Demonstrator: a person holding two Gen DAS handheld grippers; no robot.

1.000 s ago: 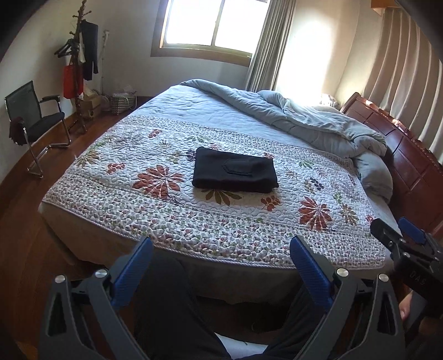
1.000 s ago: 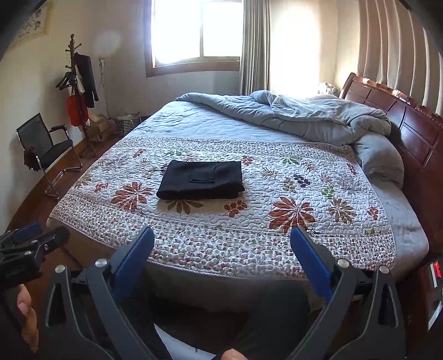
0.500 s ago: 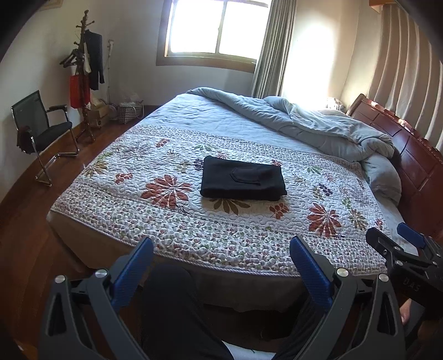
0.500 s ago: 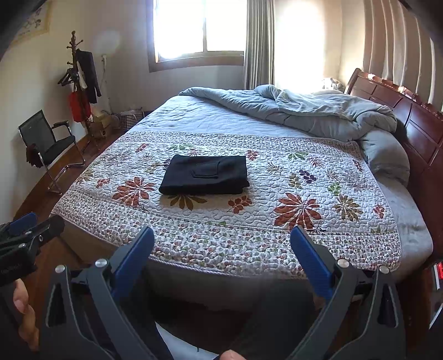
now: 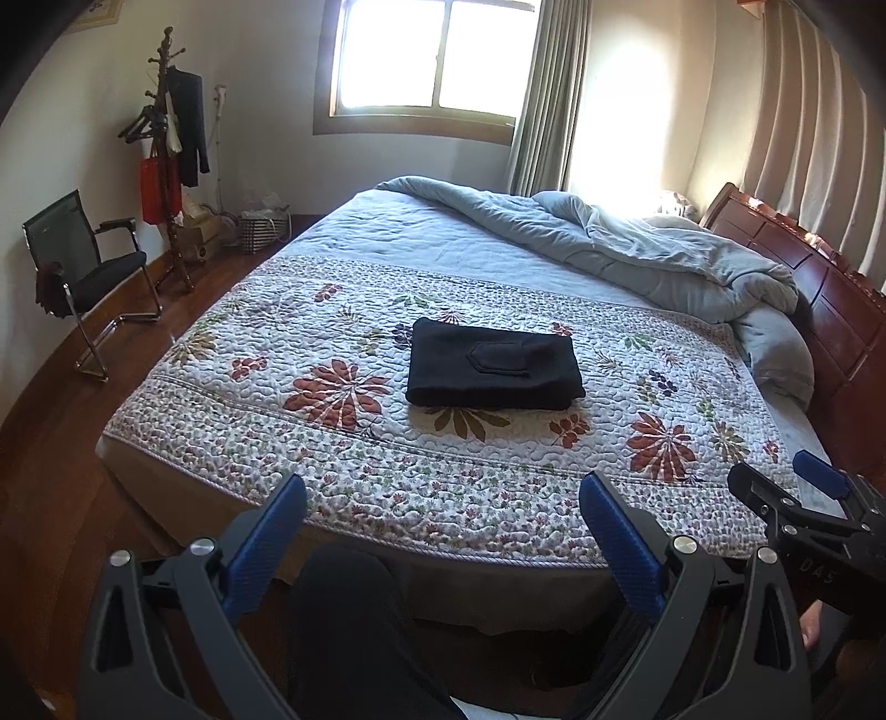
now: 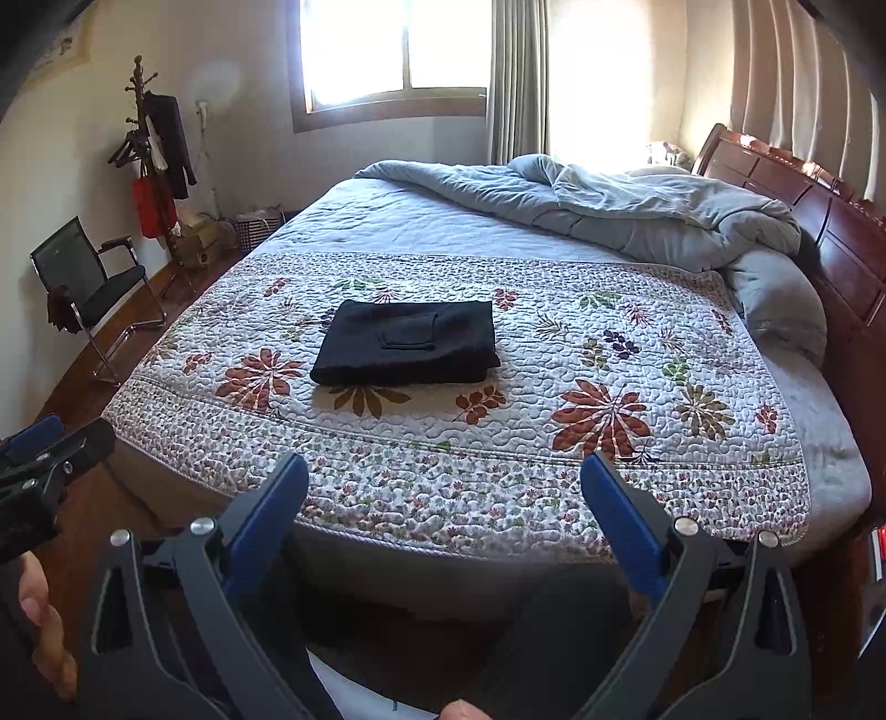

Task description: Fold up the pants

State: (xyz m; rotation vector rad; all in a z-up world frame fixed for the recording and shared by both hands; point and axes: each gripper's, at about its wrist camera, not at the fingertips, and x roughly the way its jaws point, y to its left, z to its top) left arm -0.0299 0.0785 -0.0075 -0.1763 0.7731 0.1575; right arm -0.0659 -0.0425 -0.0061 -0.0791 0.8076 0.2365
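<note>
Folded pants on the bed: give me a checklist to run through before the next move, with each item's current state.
1. Pants folded into a compact rectangle: ok.
2. Pants lie fully on the floral quilt, away from its edges: ok.
3. Left gripper open, holding nothing: ok.
4. Right gripper open, holding nothing: ok.
5. Both grippers off the pants: ok.
6. Underside layers of the fold even: cannot tell.

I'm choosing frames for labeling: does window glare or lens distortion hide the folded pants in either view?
Left wrist view: window blown out, pants sharp and evenly lit. Right wrist view: window overexposed with hazy flare, bed edges bowed by fisheye, pants still clear.
</note>
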